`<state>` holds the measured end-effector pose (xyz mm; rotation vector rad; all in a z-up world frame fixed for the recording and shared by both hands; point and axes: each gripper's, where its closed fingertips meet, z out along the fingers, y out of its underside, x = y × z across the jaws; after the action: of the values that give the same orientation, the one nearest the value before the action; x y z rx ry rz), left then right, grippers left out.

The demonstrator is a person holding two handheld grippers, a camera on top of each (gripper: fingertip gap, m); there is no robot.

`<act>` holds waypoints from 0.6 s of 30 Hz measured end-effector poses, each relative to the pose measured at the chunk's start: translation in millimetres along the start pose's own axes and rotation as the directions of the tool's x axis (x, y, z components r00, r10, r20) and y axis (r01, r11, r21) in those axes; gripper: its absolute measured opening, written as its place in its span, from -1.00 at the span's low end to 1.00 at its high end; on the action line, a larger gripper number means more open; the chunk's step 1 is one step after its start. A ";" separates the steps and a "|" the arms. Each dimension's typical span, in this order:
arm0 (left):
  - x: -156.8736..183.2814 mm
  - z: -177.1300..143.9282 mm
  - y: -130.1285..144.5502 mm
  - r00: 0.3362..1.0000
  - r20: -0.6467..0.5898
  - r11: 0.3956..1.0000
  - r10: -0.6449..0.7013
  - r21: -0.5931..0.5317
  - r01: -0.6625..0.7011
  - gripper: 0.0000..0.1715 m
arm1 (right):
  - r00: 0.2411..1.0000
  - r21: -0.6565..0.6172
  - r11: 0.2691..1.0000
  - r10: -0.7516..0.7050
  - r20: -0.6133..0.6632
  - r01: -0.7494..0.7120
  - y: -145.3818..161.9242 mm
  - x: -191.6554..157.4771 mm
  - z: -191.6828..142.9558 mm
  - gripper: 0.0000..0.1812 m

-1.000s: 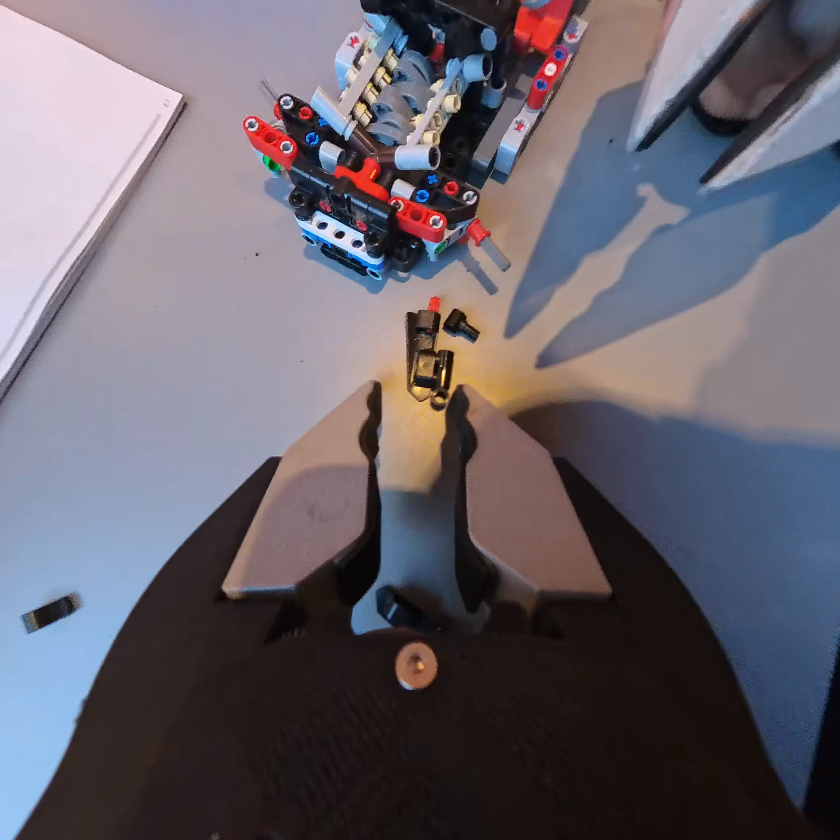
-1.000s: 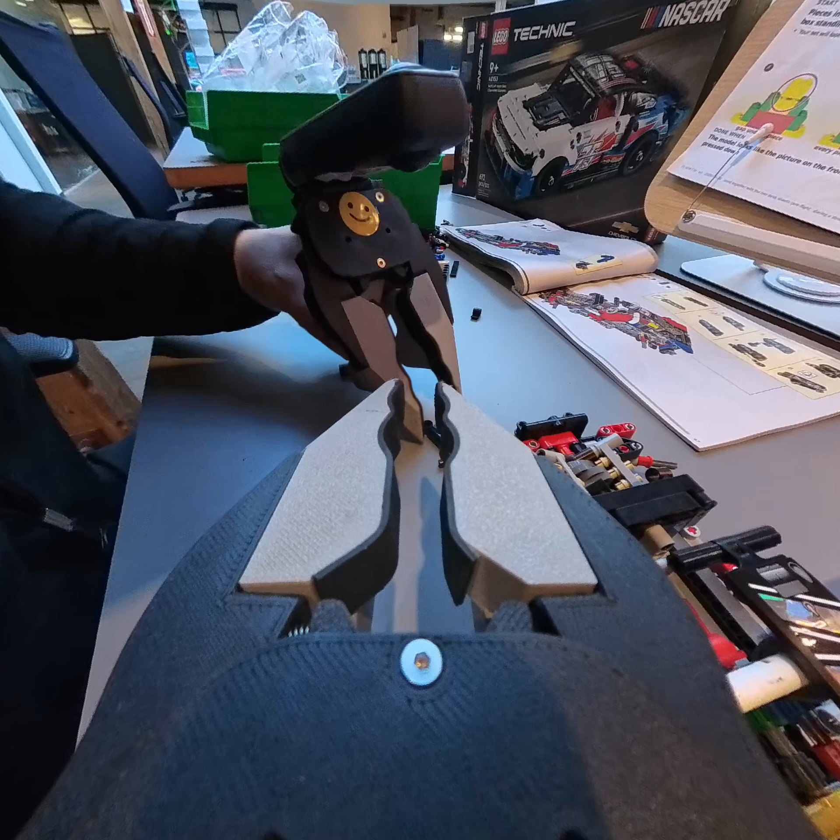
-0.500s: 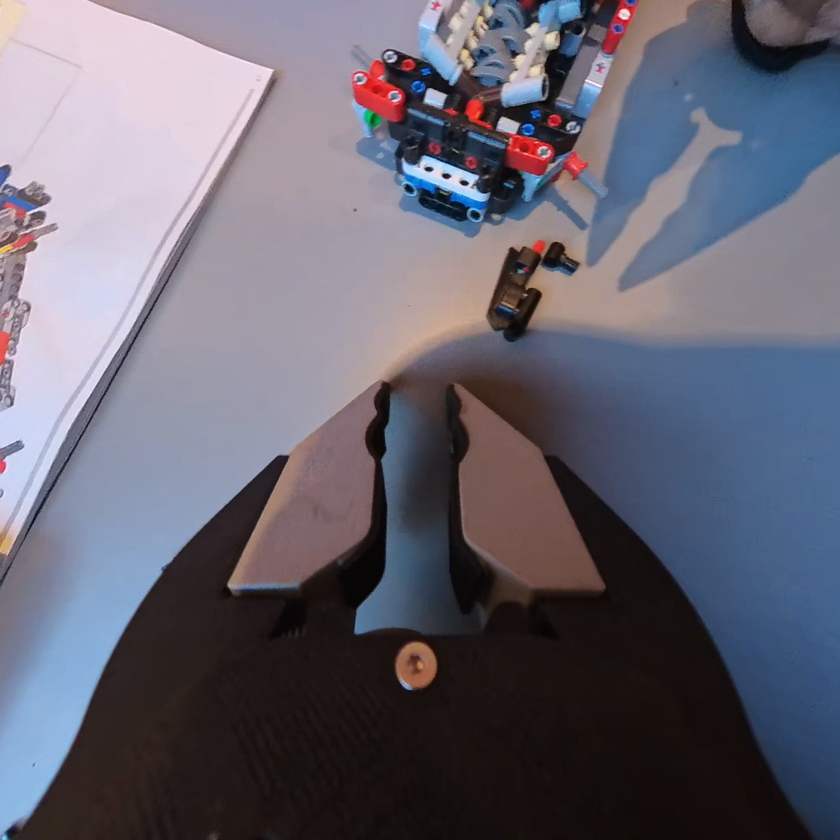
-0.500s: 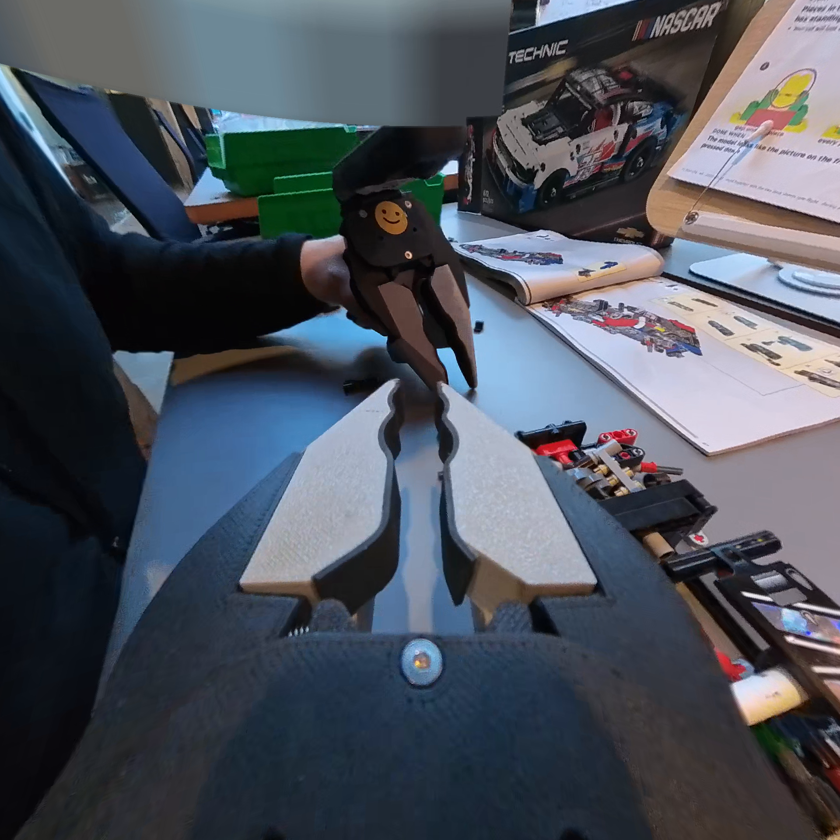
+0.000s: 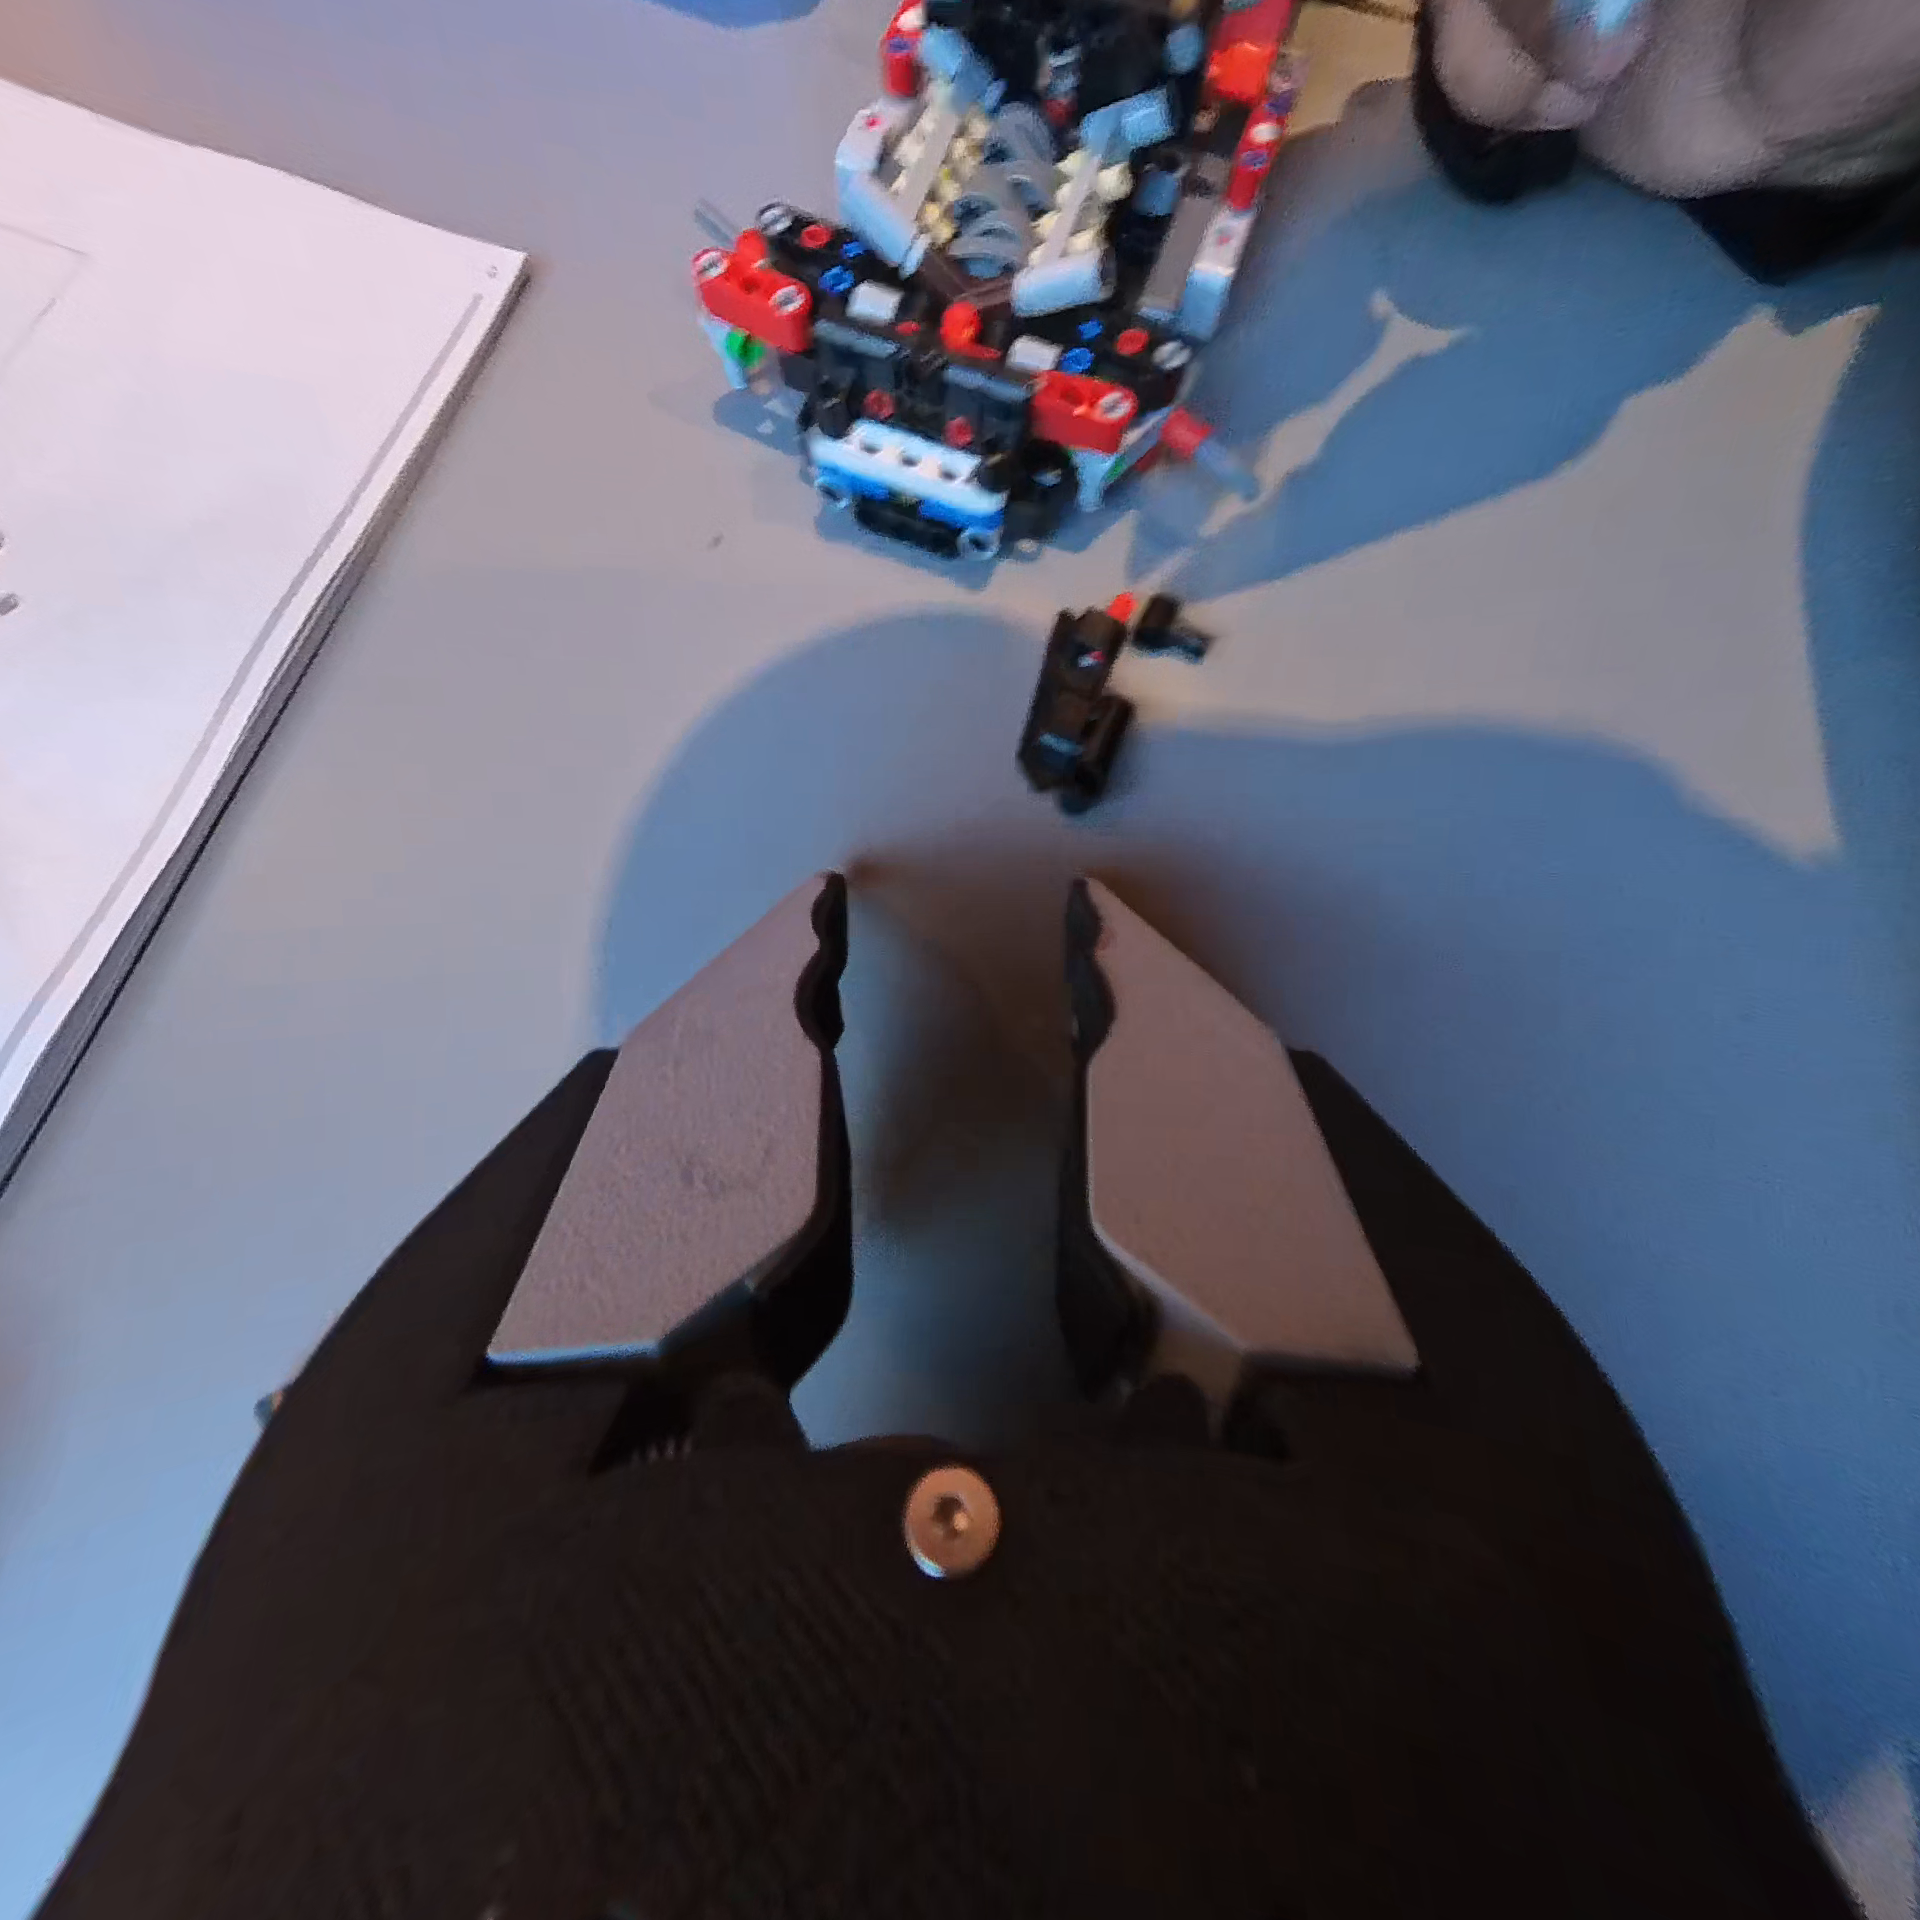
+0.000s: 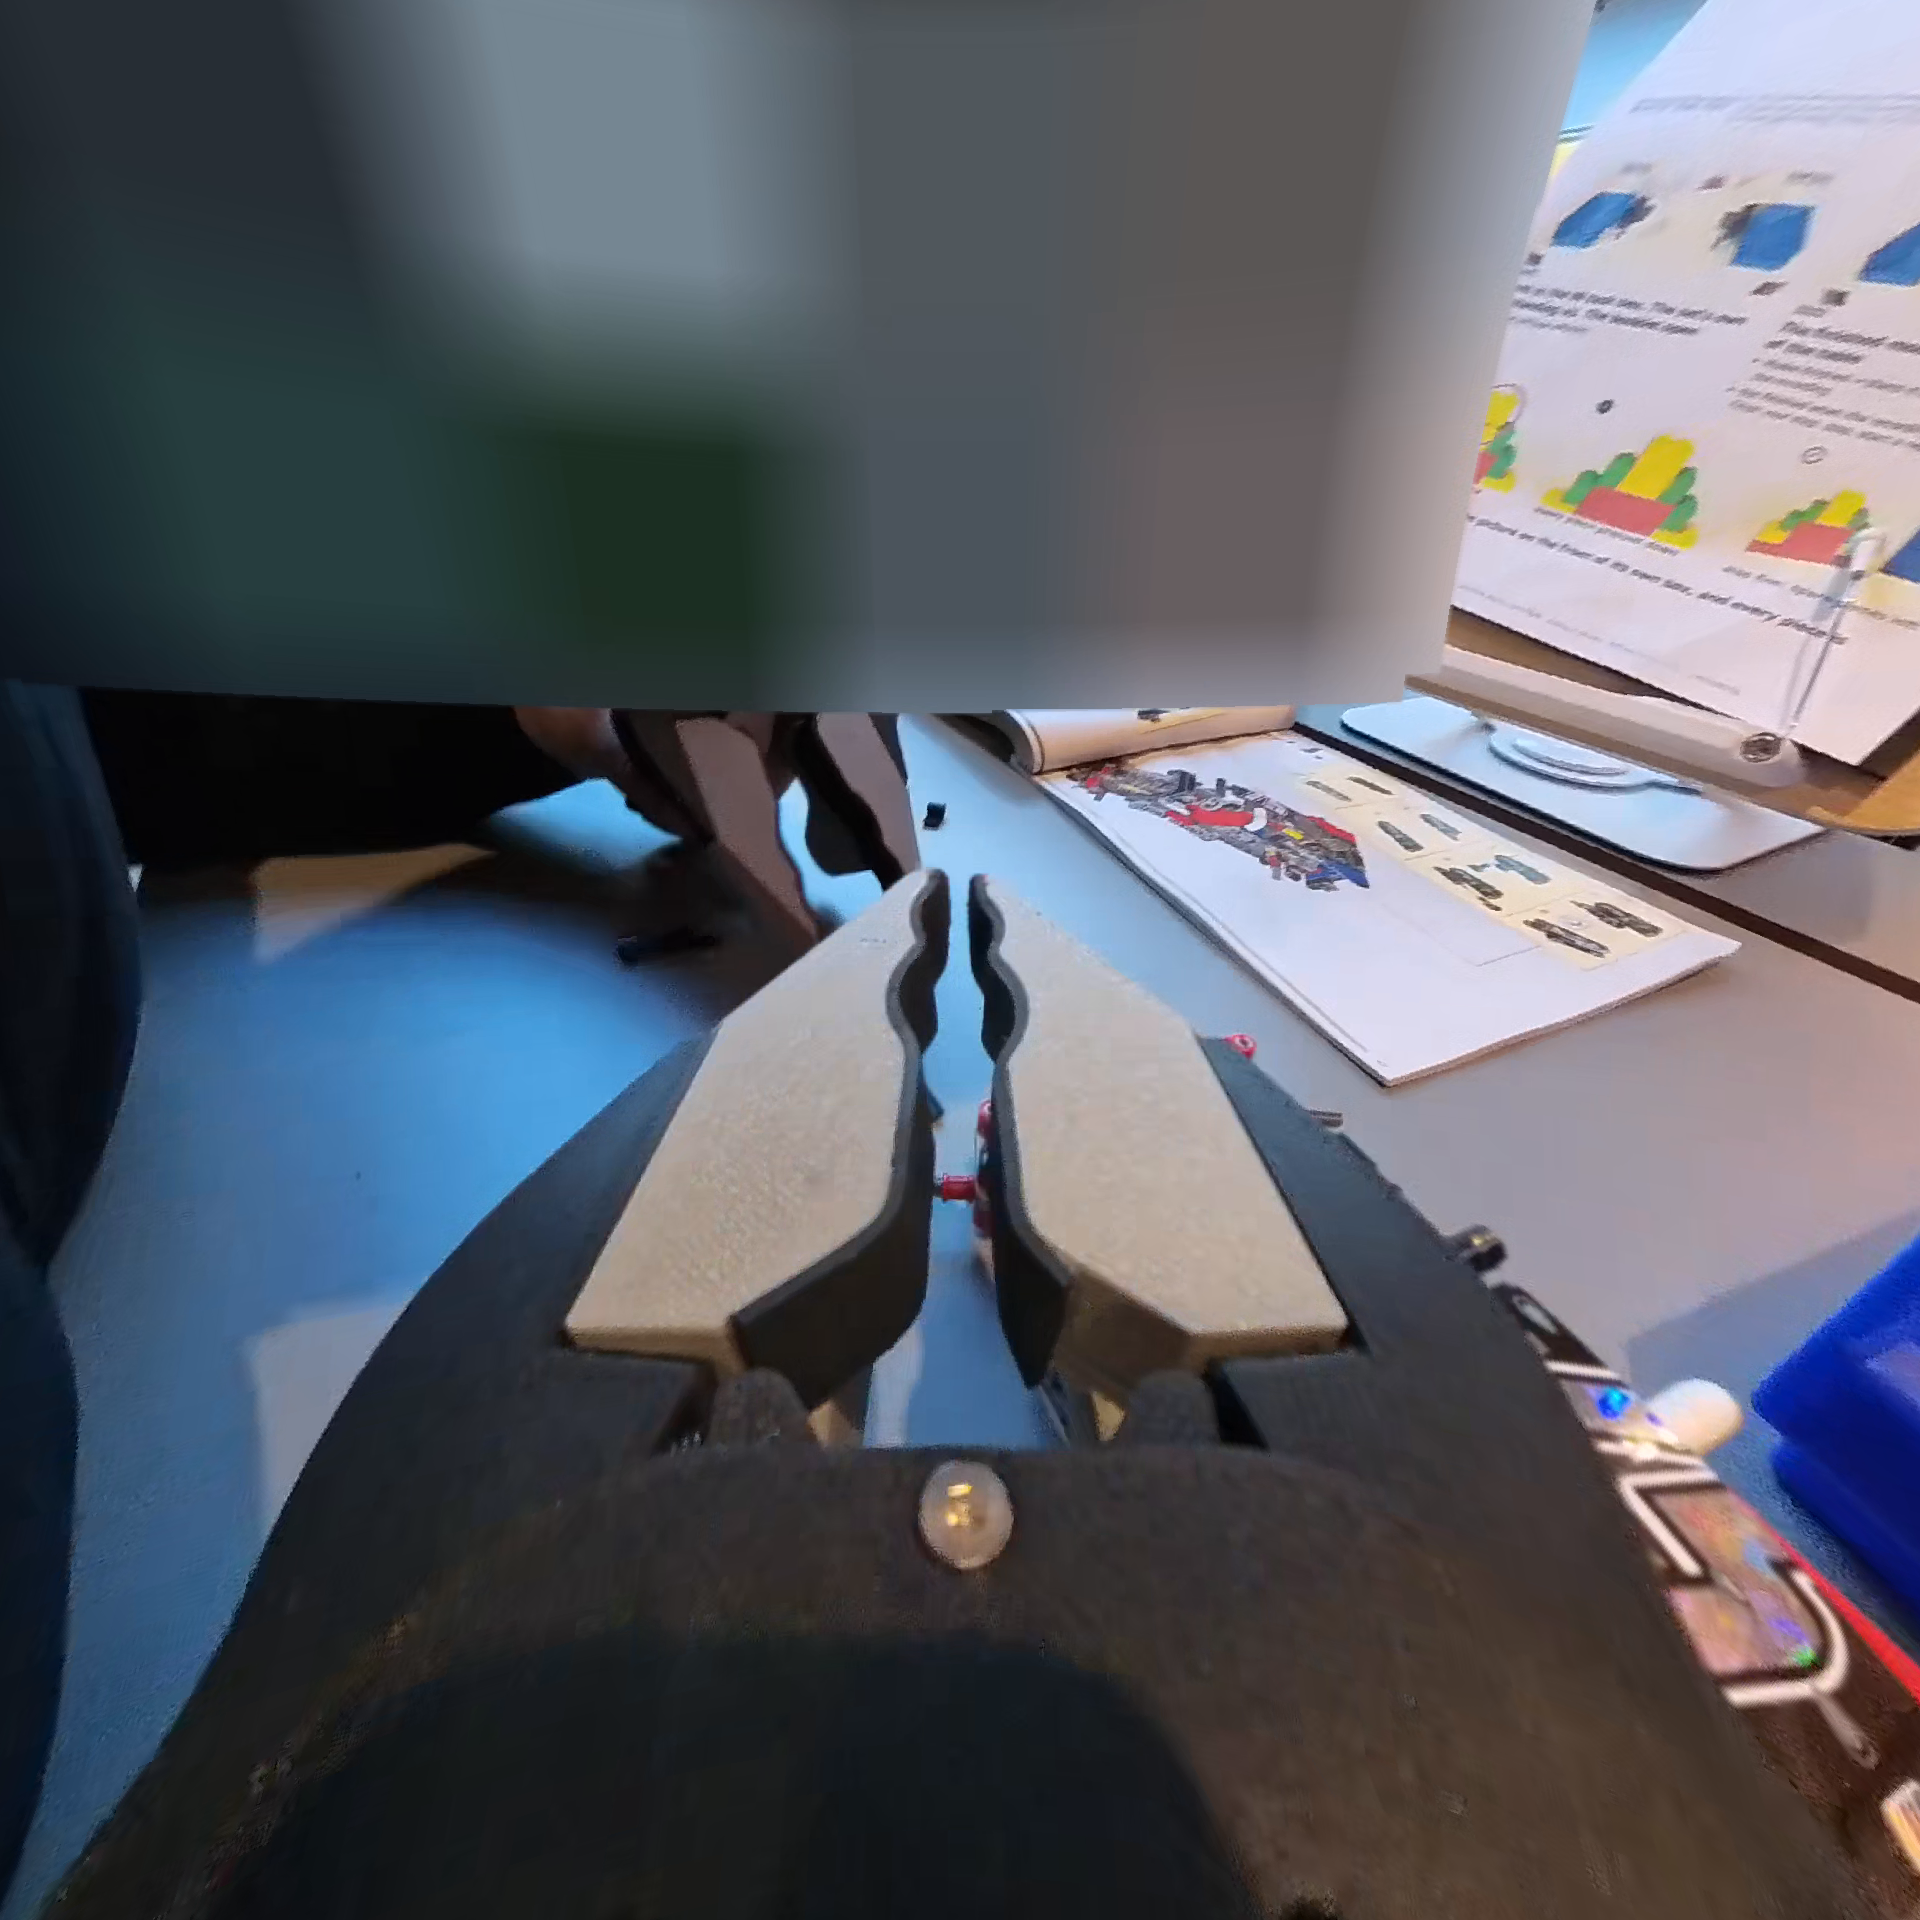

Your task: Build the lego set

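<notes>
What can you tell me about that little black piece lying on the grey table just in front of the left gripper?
The small black plastic lego sub-assembly is several dark pieces clipped into a short bar, with a red pin tip at its far end. It lies flat on the grey table, slightly blurred. A separate small black connector lies just beside its far end; whether they touch is unclear. It sits between the open left gripper and the half-built red, black and grey lego car chassis. Nothing grips it.
</notes>
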<state>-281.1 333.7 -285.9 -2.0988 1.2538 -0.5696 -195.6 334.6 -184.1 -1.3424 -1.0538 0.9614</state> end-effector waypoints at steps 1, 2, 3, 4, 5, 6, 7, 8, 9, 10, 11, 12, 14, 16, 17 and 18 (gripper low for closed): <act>6.6 1.4 -5.9 1.000 -0.015 1.000 0.021 0.007 -0.021 -0.52 | 1.000 0.013 1.000 0.016 0.000 -0.016 -1.6 1.9 -1.5 -1.00; 11.0 1.8 -13.0 0.999 -0.016 0.999 0.040 0.021 -0.040 -0.50 | 1.000 0.019 0.999 0.031 0.003 -0.031 -2.3 2.8 -2.3 -1.00; 13.7 1.9 -20.4 0.999 -0.012 0.998 0.053 0.042 -0.052 -0.50 | 0.999 0.020 0.999 0.041 0.007 -0.041 -2.2 3.1 -2.4 -1.00; 16.5 2.5 -27.0 0.998 -0.017 0.997 0.054 0.062 -0.052 -0.52 | 0.999 0.020 0.999 0.045 0.010 -0.046 -2.1 3.0 -2.4 -0.99; 18.8 4.3 -31.6 0.999 -0.026 0.996 0.047 0.073 -0.045 -0.54 | 0.999 0.021 0.999 0.047 0.013 -0.047 -2.2 2.4 -2.4 -0.99; 20.3 7.6 -32.7 0.999 -0.030 0.997 0.044 0.067 -0.042 -0.55 | 0.999 0.022 0.999 0.047 0.017 -0.048 -2.4 1.8 -2.5 -1.00; 21.7 11.7 -30.5 0.998 -0.033 0.998 0.051 0.045 -0.049 -0.55 | 0.999 0.022 0.999 0.049 0.021 -0.050 -2.4 1.2 -2.5 -1.00; 23.6 15.6 -26.2 0.997 -0.035 0.998 0.067 0.014 -0.067 -0.56 | 0.998 0.024 0.998 0.052 0.024 -0.052 -2.6 0.8 -2.8 -1.00; 24.0 18.5 -22.3 0.996 -0.029 0.996 0.087 -0.011 -0.087 -0.58 | 0.998 0.028 0.998 0.053 0.024 -0.054 -3.3 0.9 -3.4 -1.00; 23.4 20.6 -19.1 0.994 -0.017 0.994 0.105 -0.027 -0.105 -0.60 | 0.998 0.033 0.998 0.055 0.023 -0.056 -4.0 1.3 -4.0 -1.00; 22.9 21.9 -16.7 0.993 -0.011 0.992 0.117 -0.039 -0.118 -0.61 | 0.998 0.037 0.998 0.058 0.023 -0.059 -4.5 1.7 -4.4 -1.00; 23.9 21.5 -17.7 0.993 -0.017 0.993 0.118 -0.028 -0.118 -0.64 | 0.998 0.040 0.997 0.062 0.024 -0.063 -4.8 1.9 -4.6 -1.00; 24.2 21.3 -16.0 0.994 -0.030 0.994 0.108 -0.024 -0.109 -0.67 | 0.998 0.038 0.997 0.065 0.026 -0.066 -4.3 2.0 -4.1 -1.00; 25.9 20.6 -15.2 0.994 -0.050 0.995 0.101 -0.008 -0.102 -0.73 | 0.998 0.033 0.998 0.060 0.029 -0.061 -3.4 1.0 -3.0 -1.00; 25.4 20.0 -14.5 0.993 -0.052 0.995 0.104 -0.001 -0.104 -0.76 | 0.998 0.031 0.998 0.057 0.031 -0.058 -3.1 0.4 -2.4 -1.00; 24.9 18.8 -13.4 0.992 -0.058 0.994 0.110 -0.001 -0.111 -0.83 | 0.998 0.028 0.998 0.056 0.034 -0.057 -2.5 0.0 -1.7 -1.00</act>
<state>-249.4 321.7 -288.8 -2.0147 1.3954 -0.5829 -194.1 334.1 -181.6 -1.3426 -1.0276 1.0405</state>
